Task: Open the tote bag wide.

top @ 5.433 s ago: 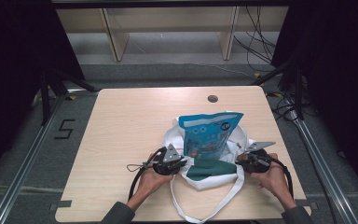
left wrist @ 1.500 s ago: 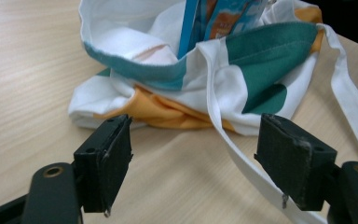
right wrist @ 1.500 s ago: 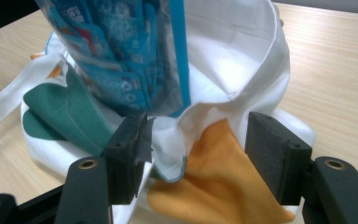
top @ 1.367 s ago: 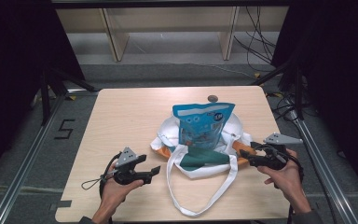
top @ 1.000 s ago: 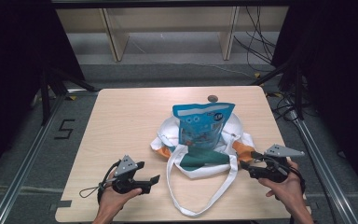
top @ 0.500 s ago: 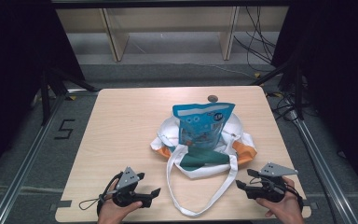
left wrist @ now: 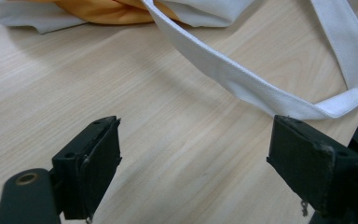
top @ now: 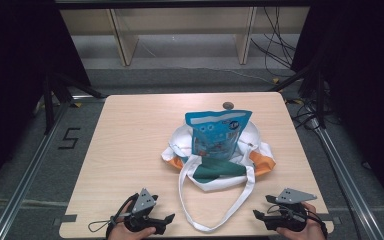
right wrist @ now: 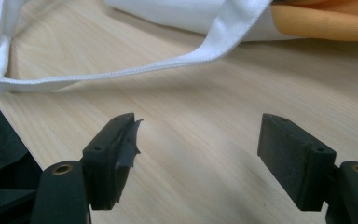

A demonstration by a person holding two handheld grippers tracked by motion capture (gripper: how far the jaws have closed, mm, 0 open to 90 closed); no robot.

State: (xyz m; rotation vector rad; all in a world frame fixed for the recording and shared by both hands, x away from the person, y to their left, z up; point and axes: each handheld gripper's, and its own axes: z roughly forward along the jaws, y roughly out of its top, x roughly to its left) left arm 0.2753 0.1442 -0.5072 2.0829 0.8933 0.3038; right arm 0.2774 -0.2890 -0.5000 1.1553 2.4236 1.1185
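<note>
Grippers sit low in the high view, the left gripper (top: 162, 220) at lower left and the right gripper (top: 261, 216) at lower right, both with jaws spread wide and holding nothing. Between them lies the white strap (top: 215, 226) of a tote bag (top: 260, 159) at frame centre, where a blue snack pouch (top: 216, 134) stands upright in it.

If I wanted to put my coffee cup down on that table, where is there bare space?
The whole left side of the table is bare wood, from the far edge down to the left gripper. A narrower strip runs along the far edge, beside a small dark disc. The middle is crowded: tote bag, blue snack pouch and looping white strap.
</note>
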